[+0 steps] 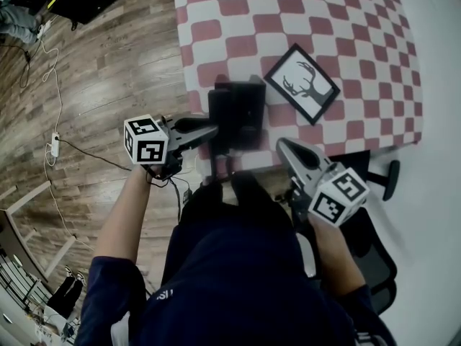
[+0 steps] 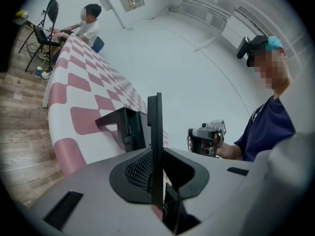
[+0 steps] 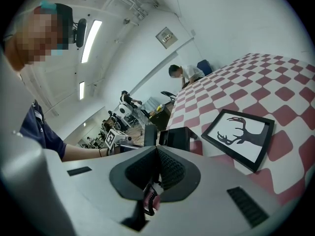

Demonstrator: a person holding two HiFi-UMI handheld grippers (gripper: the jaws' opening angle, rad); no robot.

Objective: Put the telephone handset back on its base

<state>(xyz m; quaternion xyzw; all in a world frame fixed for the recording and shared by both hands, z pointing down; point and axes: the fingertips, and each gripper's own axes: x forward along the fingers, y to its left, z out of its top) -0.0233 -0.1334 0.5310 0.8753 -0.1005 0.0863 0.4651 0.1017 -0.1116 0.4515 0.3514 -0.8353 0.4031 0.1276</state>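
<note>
The black telephone handset stands on edge at the near edge of the checked table, and my left gripper is shut on it from the left. In the left gripper view the handset rises as a thin black slab between the jaws. The black base sits just right of the handset and close beside it; the base also shows beyond the jaws. My right gripper hovers at the table's front edge, right of the base, shut with nothing seen between its pads. A coiled cord shows below its jaws.
A framed black deer picture lies on the cloth to the right of the base. Wooden floor with cables runs along the table's left side. A black chair base stands at the table's near right corner. A person sits at the table's far end.
</note>
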